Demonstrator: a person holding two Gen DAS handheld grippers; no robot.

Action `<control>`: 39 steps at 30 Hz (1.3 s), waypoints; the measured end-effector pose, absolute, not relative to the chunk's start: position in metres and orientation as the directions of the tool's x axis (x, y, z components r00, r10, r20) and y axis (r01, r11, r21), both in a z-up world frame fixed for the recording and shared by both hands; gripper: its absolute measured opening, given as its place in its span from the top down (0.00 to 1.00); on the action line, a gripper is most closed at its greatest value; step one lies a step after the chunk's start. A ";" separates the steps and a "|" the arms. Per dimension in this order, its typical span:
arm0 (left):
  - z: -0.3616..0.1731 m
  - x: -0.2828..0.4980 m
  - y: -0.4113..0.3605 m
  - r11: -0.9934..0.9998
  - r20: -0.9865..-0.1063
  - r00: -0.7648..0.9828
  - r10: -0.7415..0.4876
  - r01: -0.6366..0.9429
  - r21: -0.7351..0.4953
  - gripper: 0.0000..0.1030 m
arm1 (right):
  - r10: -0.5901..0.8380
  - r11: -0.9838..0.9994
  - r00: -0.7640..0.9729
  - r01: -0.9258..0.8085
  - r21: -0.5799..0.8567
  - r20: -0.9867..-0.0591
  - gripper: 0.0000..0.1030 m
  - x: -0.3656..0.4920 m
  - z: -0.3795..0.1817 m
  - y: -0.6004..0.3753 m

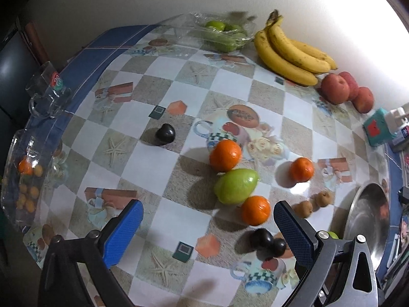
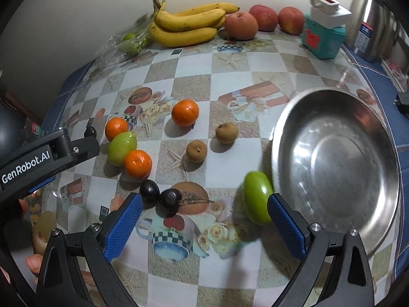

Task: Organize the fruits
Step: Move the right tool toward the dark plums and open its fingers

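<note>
Both views look down on a checkered tablecloth strewn with fruit. My left gripper (image 1: 207, 230) is open above the cloth; just ahead of it lie an orange (image 1: 255, 210), a green mango-like fruit (image 1: 236, 186) and two dark plums (image 1: 262, 239). Two more oranges (image 1: 225, 155) (image 1: 301, 169) and a lone plum (image 1: 165, 134) lie farther off. My right gripper (image 2: 204, 227) is open too. A green fruit (image 2: 257, 199) lies at the tip of its right finger (image 2: 288, 227), against the rim of a steel bowl (image 2: 332, 179) with nothing in it.
Bananas (image 2: 186, 25), three apples (image 2: 240, 25) and bagged green fruits (image 1: 222, 34) line the back wall. Two small brown fruits (image 2: 227, 133) sit mid-table. A teal box (image 2: 323, 38), a steel flask (image 2: 370, 20), a glass mug (image 1: 48, 94) and a glass dish (image 1: 23, 179) stand at the table's edges.
</note>
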State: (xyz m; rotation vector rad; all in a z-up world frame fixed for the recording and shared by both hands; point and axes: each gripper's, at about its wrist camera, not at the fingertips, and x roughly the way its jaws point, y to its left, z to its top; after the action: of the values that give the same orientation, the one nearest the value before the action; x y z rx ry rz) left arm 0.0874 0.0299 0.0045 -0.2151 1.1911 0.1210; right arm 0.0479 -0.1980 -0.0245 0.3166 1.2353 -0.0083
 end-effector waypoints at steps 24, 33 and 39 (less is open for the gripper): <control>-0.026 0.096 0.047 0.934 -0.950 0.263 -0.168 -0.267 -0.239 0.00 | 0.230 0.962 0.233 0.089 0.256 -0.945 0.19 0.075 -0.049 -0.171; -0.041 0.090 0.040 0.939 -0.961 0.210 -0.182 -0.252 -0.233 0.00 | 0.216 0.964 0.209 0.113 0.243 -0.954 0.36 0.070 -0.055 -0.176; -0.054 0.090 0.025 0.945 -0.963 0.157 -0.221 -0.208 -0.251 0.00 | 0.232 0.957 0.207 0.128 0.261 -0.950 0.36 0.067 -0.053 -0.181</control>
State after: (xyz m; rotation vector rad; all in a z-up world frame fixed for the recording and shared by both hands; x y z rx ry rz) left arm 0.0899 0.0254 -0.0537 -0.3622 1.4233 -0.0091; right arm 0.0675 -0.1811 -0.0531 0.3111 1.3675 0.0743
